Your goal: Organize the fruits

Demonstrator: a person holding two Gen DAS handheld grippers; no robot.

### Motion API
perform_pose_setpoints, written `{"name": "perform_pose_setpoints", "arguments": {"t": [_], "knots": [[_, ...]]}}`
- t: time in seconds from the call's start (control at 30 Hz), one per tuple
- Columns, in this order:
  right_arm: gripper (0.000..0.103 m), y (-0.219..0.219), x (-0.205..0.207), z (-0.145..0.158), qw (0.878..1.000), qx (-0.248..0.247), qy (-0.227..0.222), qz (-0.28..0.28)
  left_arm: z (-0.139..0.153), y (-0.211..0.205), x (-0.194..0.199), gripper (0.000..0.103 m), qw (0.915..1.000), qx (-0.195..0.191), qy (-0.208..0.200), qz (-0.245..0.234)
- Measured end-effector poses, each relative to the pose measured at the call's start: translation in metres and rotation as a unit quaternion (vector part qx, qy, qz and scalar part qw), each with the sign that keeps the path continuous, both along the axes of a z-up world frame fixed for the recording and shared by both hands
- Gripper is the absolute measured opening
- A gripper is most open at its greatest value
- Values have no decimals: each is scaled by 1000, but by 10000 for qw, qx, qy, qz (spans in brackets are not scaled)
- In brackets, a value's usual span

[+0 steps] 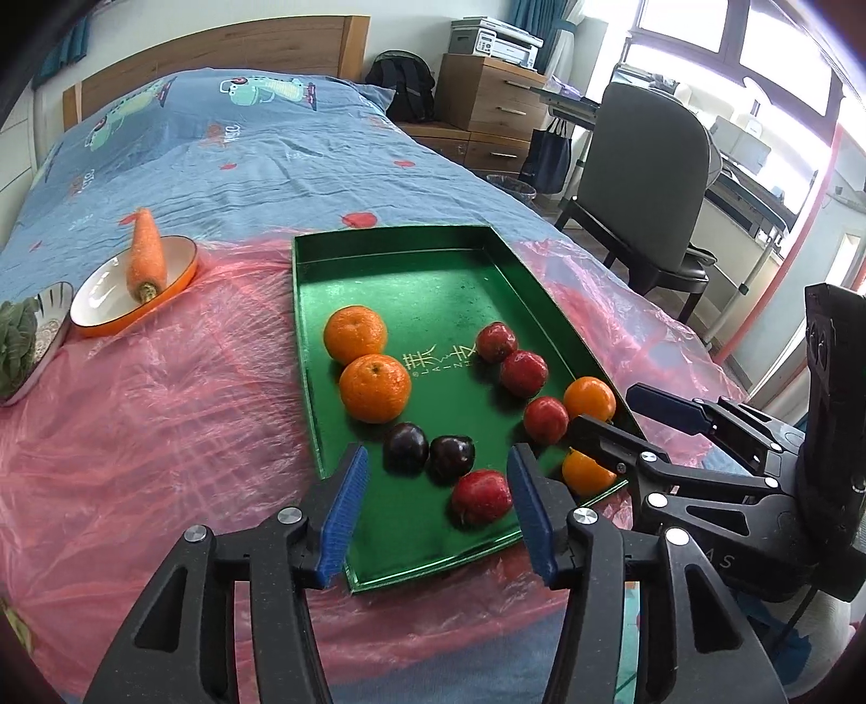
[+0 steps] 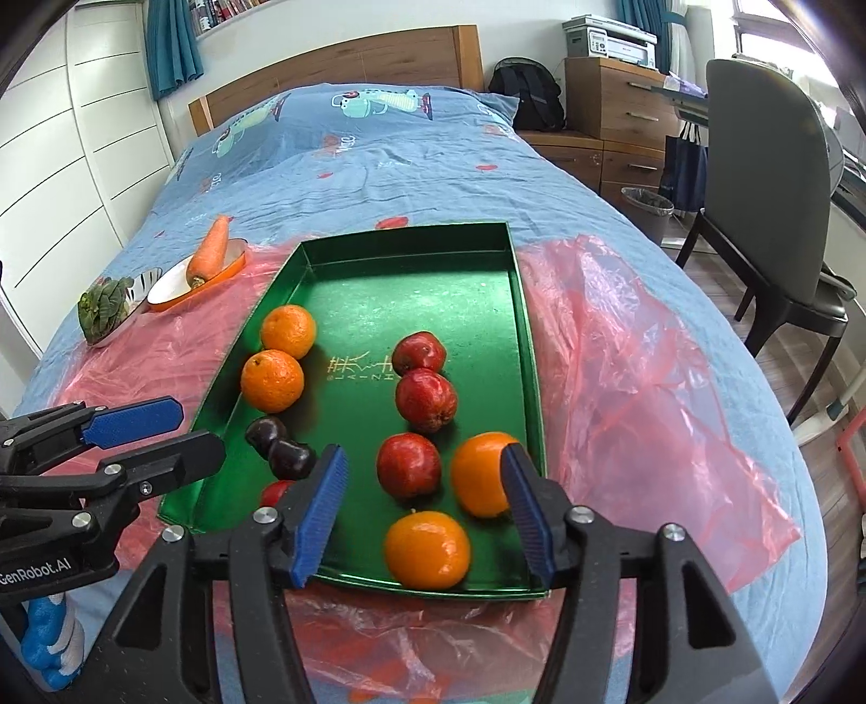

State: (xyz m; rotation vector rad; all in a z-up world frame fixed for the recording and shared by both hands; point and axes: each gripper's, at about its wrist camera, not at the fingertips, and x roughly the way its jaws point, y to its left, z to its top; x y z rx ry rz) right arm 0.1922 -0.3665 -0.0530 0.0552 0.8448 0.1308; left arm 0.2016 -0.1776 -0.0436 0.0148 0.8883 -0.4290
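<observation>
Right wrist view: green tray (image 2: pixel 527 346) on pink plastic sheet (image 2: pixel 638 379) over blue bedspread (image 2: pixel 379 162); both tongs released, empty.

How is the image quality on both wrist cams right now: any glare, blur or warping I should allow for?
Left wrist view: sharp, but the windows at upper right are blown out, and the fisheye bows the green tray and bed edges. Right wrist view: sharp and evenly lit, the same barrel distortion, dark vignette in the corners, and soft sheen on the pink plastic sheet and tray floor.
</observation>
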Motion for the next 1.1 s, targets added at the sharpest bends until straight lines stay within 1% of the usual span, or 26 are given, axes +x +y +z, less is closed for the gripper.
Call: {"name": "perform_pose_setpoints", "arguments": {"t": [0.17, 0.33, 0.4, 0.53, 0.57, 0.6, 0.63, 0.73, 0.93, 1.0, 1.1], "knots": [[103, 26, -18, 14, 9997, -14, -86, 235, 6, 30, -22, 50, 9995, 40, -51, 317], [103, 56, -39, 21, 9989, -34, -128, 449, 6, 64, -44, 50, 9980, 130, -76, 607], [103, 67, -47, 22, 9987, -39, -143, 497, 7, 77, -53, 60, 9972, 162, -118, 724], [103, 89, -61, 24, 9983, -91, -197, 543, 12, 103, -73, 65, 9950, 228, -246, 936], [103, 95, -65, 24, 9982, -116, -219, 554, 13, 109, -77, 70, 9943, 246, -284, 996], [103, 100, -68, 25, 9980, -152, -249, 561, 15, 114, -81, 79, 9936, 261, -329, 1050], [103, 105, -71, 25, 9978, -178, -276, 569, 17, 119, -84, 82, 9927, 272, -381, 1108], [103, 118, -80, 26, 9976, -265, -361, 523, 21, 137, -94, 85, 9902, 293, -471, 1281], [103, 135, -94, 28, 9978, -181, -458, 433, 23, 163, -110, 86, 9861, 366, -538, 1530], [103, 139, -98, 27, 9978, -192, -475, 419, 25, 168, -115, 92, 9849, 377, -571, 1589], [103, 142, -104, 29, 9978, -184, -497, 385, 28, 176, -124, 97, 9837, 335, -624, 1655]]}}
